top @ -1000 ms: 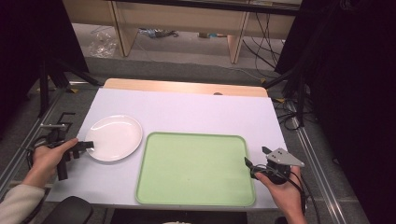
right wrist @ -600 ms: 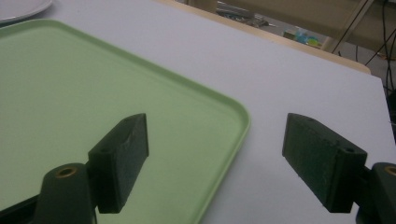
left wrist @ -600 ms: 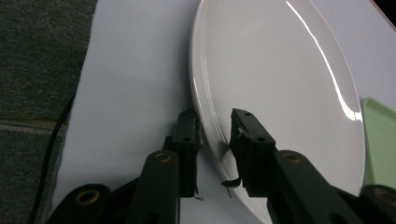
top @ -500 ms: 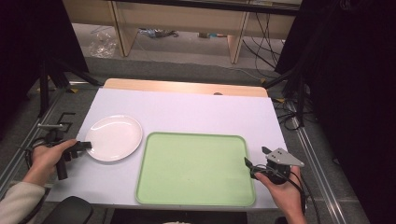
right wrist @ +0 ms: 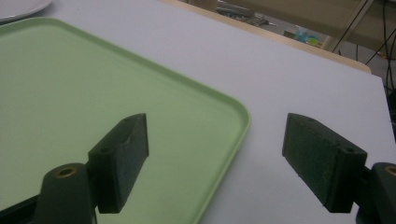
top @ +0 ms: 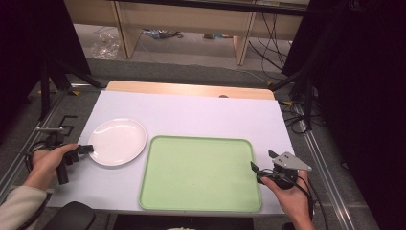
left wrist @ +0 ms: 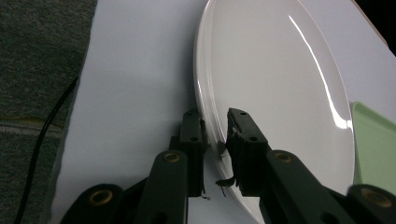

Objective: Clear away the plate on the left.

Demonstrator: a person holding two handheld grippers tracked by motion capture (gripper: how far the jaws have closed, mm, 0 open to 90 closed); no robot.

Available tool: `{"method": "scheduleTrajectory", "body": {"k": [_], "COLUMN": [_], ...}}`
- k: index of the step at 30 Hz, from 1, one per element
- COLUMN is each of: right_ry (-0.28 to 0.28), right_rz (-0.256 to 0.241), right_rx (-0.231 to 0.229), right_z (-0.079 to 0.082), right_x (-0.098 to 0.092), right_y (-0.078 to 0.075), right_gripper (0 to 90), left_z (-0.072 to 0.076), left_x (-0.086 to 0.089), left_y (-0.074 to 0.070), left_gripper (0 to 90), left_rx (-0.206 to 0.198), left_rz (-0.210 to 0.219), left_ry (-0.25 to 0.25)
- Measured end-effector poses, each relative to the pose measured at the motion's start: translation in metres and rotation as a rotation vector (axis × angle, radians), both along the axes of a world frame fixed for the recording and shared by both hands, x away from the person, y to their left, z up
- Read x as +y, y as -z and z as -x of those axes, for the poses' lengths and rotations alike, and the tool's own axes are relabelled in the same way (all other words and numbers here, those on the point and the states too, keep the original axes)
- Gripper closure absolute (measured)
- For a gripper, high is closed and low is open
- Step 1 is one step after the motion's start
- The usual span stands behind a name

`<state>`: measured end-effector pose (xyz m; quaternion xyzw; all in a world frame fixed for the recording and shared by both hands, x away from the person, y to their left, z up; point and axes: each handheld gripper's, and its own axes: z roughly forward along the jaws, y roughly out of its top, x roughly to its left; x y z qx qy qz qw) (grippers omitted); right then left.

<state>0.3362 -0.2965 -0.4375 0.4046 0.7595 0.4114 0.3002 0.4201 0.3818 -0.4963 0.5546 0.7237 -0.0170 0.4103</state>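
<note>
Rim of the white plate (left wrist: 275,93), lying near the tabletop's left edge beside the green tray (top: 201,172), is being pinched by the narrowed left gripper (left wrist: 215,123), and is best being kept level, while the right gripper (right wrist: 215,158) is being held wide open.

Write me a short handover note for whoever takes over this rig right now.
Left gripper: jaws closed around the near rim of the white plate, which rests on the table left of the green tray.
Right gripper: open, holding nothing, at the tray's right edge.
Done: plate rim gripped.
Left: the plate is not yet lifted; probably it goes onto the tray.
</note>
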Motion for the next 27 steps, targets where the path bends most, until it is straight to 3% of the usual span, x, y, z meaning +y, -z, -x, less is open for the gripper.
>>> {"method": "scheduleTrajectory", "body": {"k": [7, 15, 17, 27], "right_ry": [0.001, 0.001, 0.001, 0.001], "right_rz": [0.006, 0.006, 0.006, -0.001], "right_rx": [-0.016, -0.017, -0.016, 0.001], "right_z": [-0.001, -0.001, -0.001, 0.000], "right_x": [-0.001, -0.001, -0.001, 0.000], "right_y": [0.000, 0.000, 0.000, 0.000], "right_gripper": [23.5, 23.5, 23.4, 23.5], "left_z": [0.001, 0.004, 0.004, 0.005], "left_x": [0.002, 0.003, 0.002, 0.005], "left_y": [-0.009, -0.020, -0.021, -0.017], "left_gripper": [81.4, 86.6, 86.7, 87.2], "left_rx": [-0.047, -0.126, -0.144, -0.155], "left_rz": [0.021, 0.104, 0.107, 0.180], "left_ry": [0.002, -0.007, -0.005, -0.027]}}
